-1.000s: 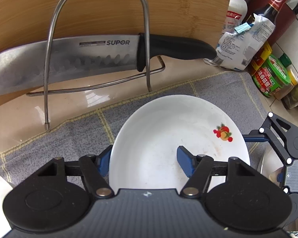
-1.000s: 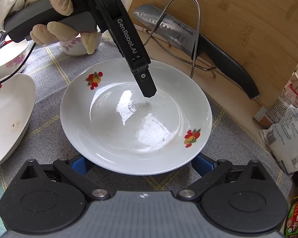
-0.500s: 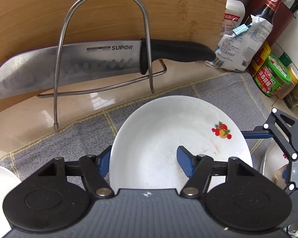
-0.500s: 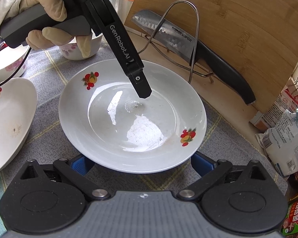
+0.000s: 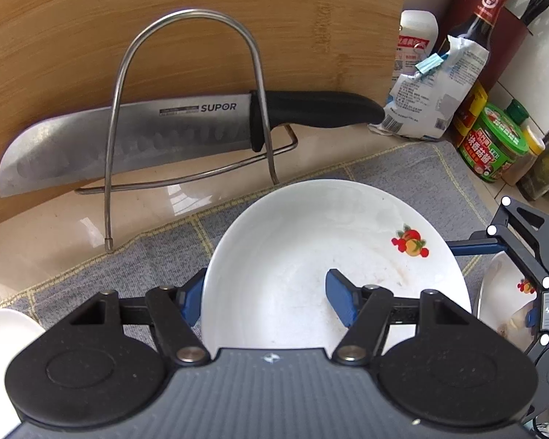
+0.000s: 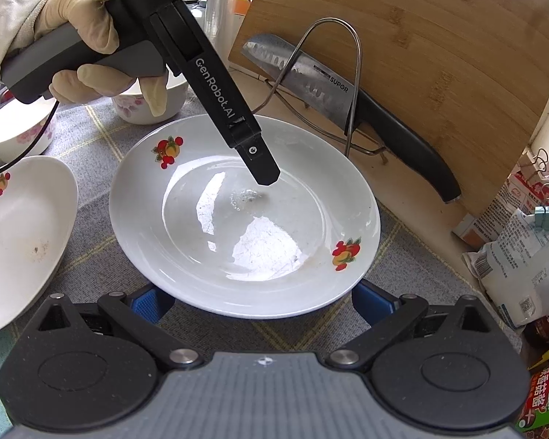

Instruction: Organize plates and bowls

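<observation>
A white plate (image 5: 311, 256) with fruit decals lies on the grey checked cloth (image 5: 157, 252). My left gripper (image 5: 266, 300) is shut on its rim, with one blue pad outside the edge and the other on the inner face. In the right wrist view a gloved hand (image 6: 77, 33) holds that left gripper (image 6: 261, 173), and its upper finger reaches over the plate (image 6: 245, 219). My right gripper (image 6: 260, 301) is open wide at the plate's near rim. The rim covers both of its fingertips.
A second decal plate (image 6: 22, 241) lies to the left, with two flowered bowls (image 6: 150, 106) behind it. A knife (image 5: 128, 146) rests in a wire rack (image 5: 186, 73) against a bamboo board (image 5: 164, 18). Bags, jars and bottles (image 5: 494, 146) crowd the right.
In both views the knife, rack and board now sit a little lower in frame. The plate keeps its place between my left fingers. The right jaws are as wide as before.
</observation>
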A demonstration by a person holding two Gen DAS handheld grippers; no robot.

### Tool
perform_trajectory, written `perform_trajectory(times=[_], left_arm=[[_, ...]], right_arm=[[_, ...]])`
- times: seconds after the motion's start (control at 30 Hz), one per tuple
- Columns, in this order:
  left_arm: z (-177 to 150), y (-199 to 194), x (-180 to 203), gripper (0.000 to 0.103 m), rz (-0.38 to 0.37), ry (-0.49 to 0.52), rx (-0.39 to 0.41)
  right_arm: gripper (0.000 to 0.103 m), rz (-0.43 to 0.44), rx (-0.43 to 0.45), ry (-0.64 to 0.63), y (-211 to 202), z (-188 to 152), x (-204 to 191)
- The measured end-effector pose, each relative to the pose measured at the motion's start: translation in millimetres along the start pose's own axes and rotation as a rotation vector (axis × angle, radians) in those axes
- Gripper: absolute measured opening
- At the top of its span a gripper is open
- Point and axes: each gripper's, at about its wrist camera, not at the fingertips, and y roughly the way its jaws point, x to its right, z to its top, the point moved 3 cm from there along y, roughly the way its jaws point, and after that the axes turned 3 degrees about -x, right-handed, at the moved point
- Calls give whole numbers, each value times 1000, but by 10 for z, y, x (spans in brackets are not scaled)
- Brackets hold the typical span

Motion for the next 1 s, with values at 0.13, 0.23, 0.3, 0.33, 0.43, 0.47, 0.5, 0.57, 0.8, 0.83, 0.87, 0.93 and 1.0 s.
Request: perform_trajectory(times=[0.13, 0.23, 0.3, 0.33, 0.43, 0.47, 0.5, 0.57, 0.8, 0.83, 0.87, 0.93, 1.0], left_arm=[[-15, 75, -26, 66, 4, -12, -16], [-28, 130, -23, 66, 10, -7, -25], [-30, 148, -30, 66, 9, -5, -28], [-30, 157, -40, 66, 5, -8, -31], [-35, 186, -47, 66, -2, -3, -41], [-36, 189, -47, 66, -4, -1, -42], [-35, 191, -46, 66, -5, 2, -44], [-31, 201, -46, 65, -6, 7, -44], [-41, 201, -57, 66, 8, 13, -40], [-46, 198, -58, 66, 9, 13, -37], [-47, 197, -64, 66, 8, 9, -37], [-49, 194, -68, 65, 7, 7, -36], [-53, 178, -66, 66, 9, 10, -31]], right_arm=[[103, 8, -22, 1, 91, -20, -4], [103, 15, -39, 5, 163, -39, -15], [103, 18, -40, -3, 171, -41, -30], [103, 29, -42, -6, 175, -37, -25], [103, 74, -38, -23, 189, -43, -15], [103, 96, -36, -20, 195, -49, 15], [103, 112, -34, -18, 199, -49, 32], [103, 146, -25, -13, 191, -52, 66], [103, 172, 5, -4, 125, -23, 95], [103, 165, 4, -10, 125, -11, 83], [103, 157, 4, -17, 127, -11, 68], [103, 144, 6, -27, 127, -8, 43], [103, 136, 6, -30, 127, -3, 25]])
